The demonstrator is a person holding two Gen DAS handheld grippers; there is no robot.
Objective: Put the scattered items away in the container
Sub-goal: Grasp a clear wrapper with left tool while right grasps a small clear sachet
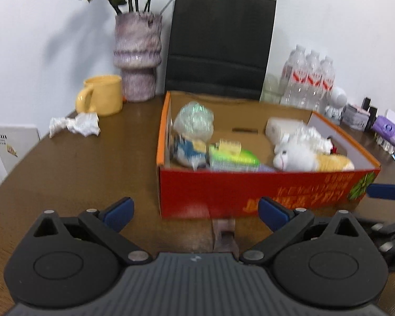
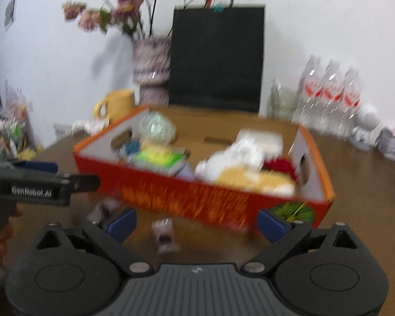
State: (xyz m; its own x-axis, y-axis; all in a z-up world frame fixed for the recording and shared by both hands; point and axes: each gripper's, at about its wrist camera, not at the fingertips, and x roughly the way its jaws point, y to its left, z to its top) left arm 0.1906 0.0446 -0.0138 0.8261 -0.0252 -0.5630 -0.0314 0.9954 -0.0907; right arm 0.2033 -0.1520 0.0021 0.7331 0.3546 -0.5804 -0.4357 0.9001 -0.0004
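Jaws spread wide and empty on left gripper (image 1: 194,214) and right gripper (image 2: 196,223), both low over brown table (image 1: 92,173); red cardboard box (image 1: 250,192) just ahead, holding plush toy (image 1: 297,155); crumpled paper (image 1: 76,125) beside yellow mug (image 1: 102,94)

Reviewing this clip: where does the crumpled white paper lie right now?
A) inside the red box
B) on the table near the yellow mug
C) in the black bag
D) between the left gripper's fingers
B: the crumpled white paper lies on the table beside the yellow mug, outside the red box.
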